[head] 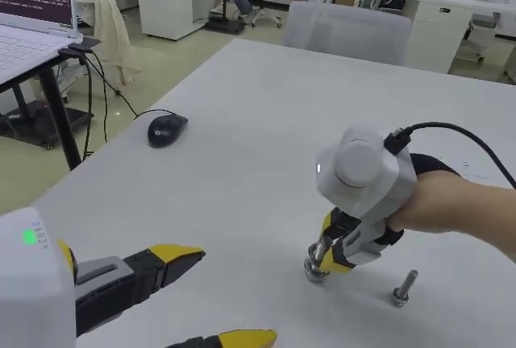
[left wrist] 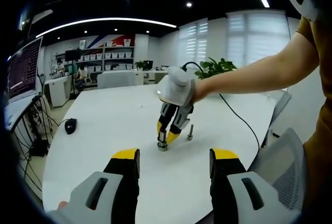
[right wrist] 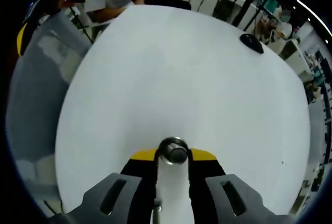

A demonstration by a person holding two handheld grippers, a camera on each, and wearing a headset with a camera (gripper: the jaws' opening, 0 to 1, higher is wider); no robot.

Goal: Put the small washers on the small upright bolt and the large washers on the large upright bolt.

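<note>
The large upright bolt (head: 317,261) stands on the white table (head: 266,147), and the small upright bolt (head: 403,287) stands to its right. My right gripper (head: 329,258) points down over the large bolt. In the right gripper view its jaws (right wrist: 173,156) are closed against a round metal washer (right wrist: 173,150), seen end-on at the bolt's top. The left gripper view shows the same gripper (left wrist: 166,140) at the large bolt (left wrist: 163,145), with the small bolt (left wrist: 190,132) beside it. My left gripper (head: 218,296) hovers open and empty at the near left, its jaws (left wrist: 174,156) wide apart.
A black mouse (head: 167,129) with its cable lies at the table's left side. A laptop (head: 32,10) sits on a stand beyond the left edge. A grey chair (head: 347,30) stands at the far edge. The right gripper's cable (head: 459,134) trails right.
</note>
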